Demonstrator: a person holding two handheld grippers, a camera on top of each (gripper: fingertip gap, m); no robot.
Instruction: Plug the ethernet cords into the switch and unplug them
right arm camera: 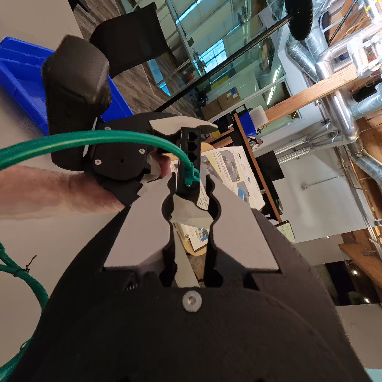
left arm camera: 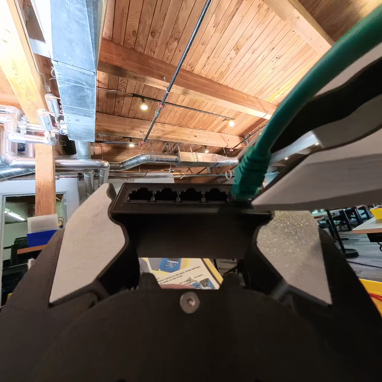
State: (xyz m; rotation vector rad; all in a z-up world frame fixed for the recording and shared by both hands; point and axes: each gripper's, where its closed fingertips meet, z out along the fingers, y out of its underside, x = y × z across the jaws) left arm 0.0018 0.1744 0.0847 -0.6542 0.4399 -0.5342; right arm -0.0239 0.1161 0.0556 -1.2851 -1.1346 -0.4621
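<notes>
My left gripper (left arm camera: 190, 206) is shut on a black switch (left arm camera: 186, 219) and holds it in the air with its row of ports facing up. A green ethernet cord (left arm camera: 306, 91) has its plug (left arm camera: 248, 175) seated in the rightmost port; the other ports are empty. In the right wrist view the switch (right arm camera: 189, 144) sits in the left gripper (right arm camera: 187, 165). My right gripper (right arm camera: 190, 179) is a little open, its fingertips (right arm camera: 208, 182) on either side of the plug (right arm camera: 191, 177) and that end of the switch. Its pads (left arm camera: 310, 182) also show in the left wrist view.
A person's hand (right arm camera: 51, 190) holds the left gripper over a grey table (right arm camera: 31, 237). A blue bin (right arm camera: 18, 72) lies behind it. A printed sheet (right arm camera: 227, 175) lies under the switch. More green cord (right arm camera: 31, 285) is bundled at the lower left. Some 6 cm of space lies between my two pairs of fingers.
</notes>
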